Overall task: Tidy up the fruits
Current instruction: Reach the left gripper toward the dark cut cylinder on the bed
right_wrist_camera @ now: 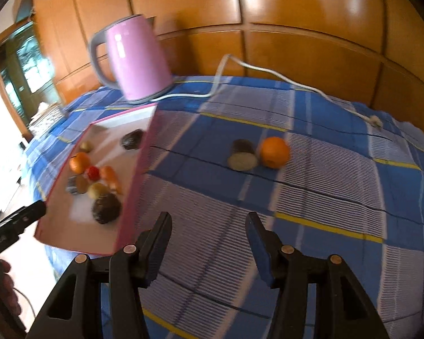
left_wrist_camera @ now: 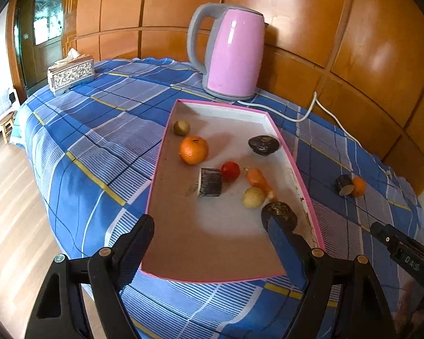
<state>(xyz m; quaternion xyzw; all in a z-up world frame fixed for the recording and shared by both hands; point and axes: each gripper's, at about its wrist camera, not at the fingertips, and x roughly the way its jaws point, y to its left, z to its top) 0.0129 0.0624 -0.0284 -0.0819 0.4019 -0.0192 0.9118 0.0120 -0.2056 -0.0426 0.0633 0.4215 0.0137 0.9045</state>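
The carrot (left_wrist_camera: 259,180) lies flat, tip toward the tray's (left_wrist_camera: 308,195) near end.

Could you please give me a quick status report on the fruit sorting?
Both grippers open, empty. Orange and cut dark piece still on cloth outside tray. Nothing blocking them.

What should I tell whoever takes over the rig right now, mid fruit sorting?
Left hand-held gripper: open, empty, hovering over the near end of the pink-rimmed tray.
Right hand-held gripper: open, empty, over bare tablecloth, facing the loose pieces.
In the tray: an orange, a red fruit, a carrot, two small yellowish fruits, three dark pieces.
Left to do: a second orange and a dark cut piece lie side by side on the cloth, to the right of the tray.
A kettle stands behind the tray with its cord trailing across the cloth.
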